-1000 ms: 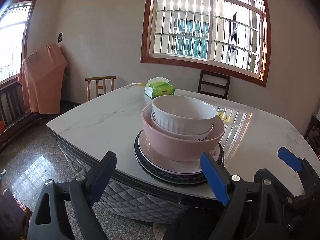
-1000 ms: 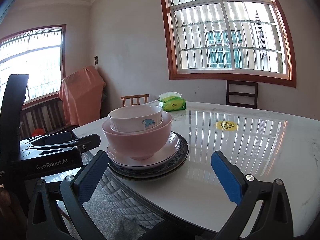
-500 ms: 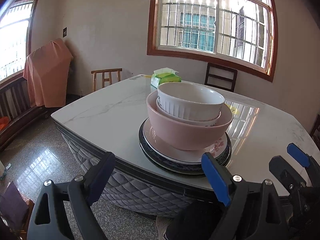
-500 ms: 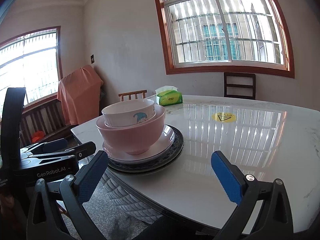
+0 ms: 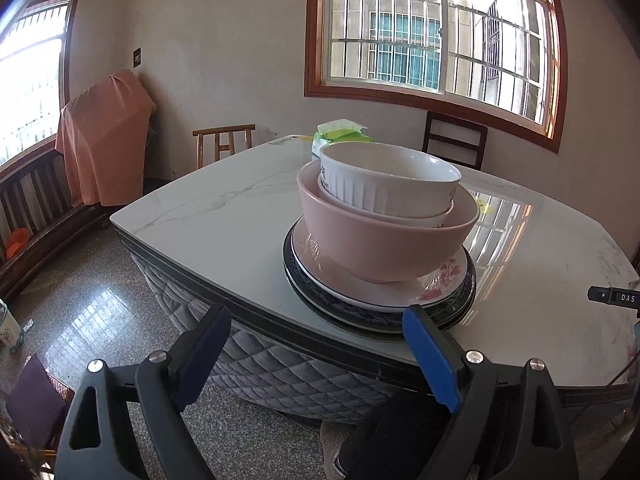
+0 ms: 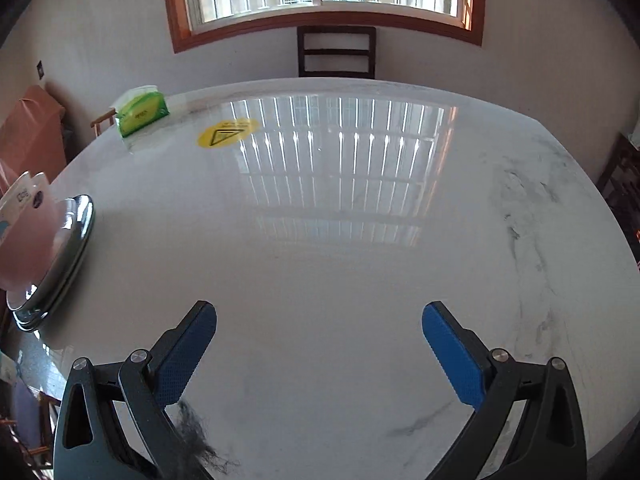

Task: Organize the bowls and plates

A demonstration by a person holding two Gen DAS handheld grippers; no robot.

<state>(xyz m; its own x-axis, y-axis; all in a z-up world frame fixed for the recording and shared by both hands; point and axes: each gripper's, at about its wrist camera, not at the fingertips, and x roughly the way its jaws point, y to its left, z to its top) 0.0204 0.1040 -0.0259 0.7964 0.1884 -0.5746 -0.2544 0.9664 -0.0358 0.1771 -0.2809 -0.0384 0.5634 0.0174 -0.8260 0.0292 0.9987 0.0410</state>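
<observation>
A white ribbed bowl (image 5: 390, 184) sits inside a pink bowl (image 5: 384, 236). The pink bowl stands on a floral white plate (image 5: 440, 280), which lies on a dark-rimmed plate (image 5: 460, 312) near the table's front edge. My left gripper (image 5: 316, 344) is open and empty, in front of and below the stack. My right gripper (image 6: 320, 340) is open and empty over bare marble. In the right wrist view the stack's pink bowl (image 6: 28, 236) and the plate rim (image 6: 76, 236) show at the far left.
The white marble table (image 6: 340, 240) carries a green tissue pack (image 6: 142, 110) and a yellow sticker (image 6: 228, 132) at the back. A dark chair (image 6: 336, 52) stands behind it, a wooden chair (image 5: 224, 144) to the left. The floor (image 5: 80, 312) lies below.
My right gripper has swung right and up over the table, so the stack slid to its far left edge. My left gripper has moved slightly closer to the stack.
</observation>
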